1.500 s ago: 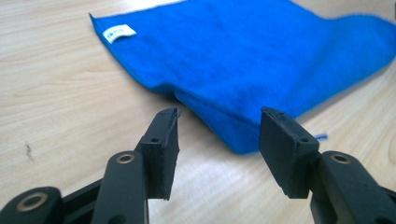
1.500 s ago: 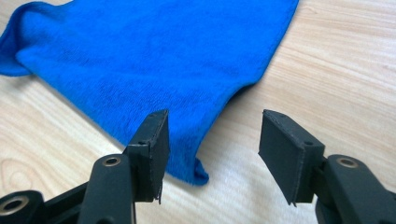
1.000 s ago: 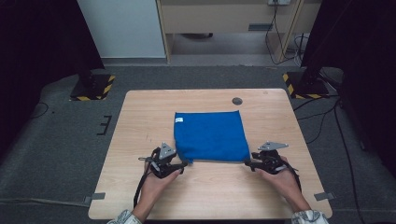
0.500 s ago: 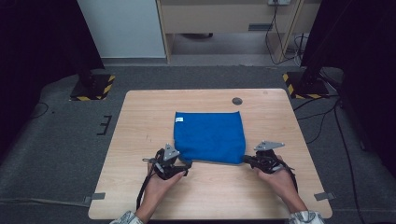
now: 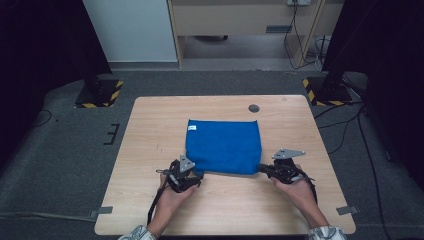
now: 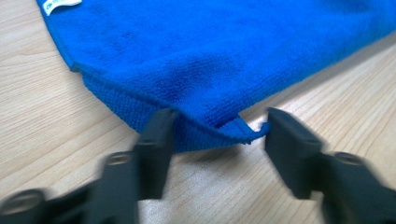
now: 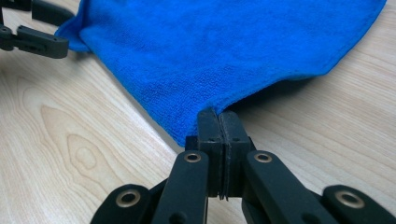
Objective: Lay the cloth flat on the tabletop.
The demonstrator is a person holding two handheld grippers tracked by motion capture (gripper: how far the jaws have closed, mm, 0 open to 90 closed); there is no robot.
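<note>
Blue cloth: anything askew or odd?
Nothing damaged. The blue cloth lies folded on the table; its near-left corner curls up between the closing left gripper, unpinched. The right gripper clamps the other corner.

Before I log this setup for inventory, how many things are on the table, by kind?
Blue cloth: 1
Handheld grippers: 2, the left gripper and the right gripper
Dark round spot on the table near its far edge: 1
Total: 4
</note>
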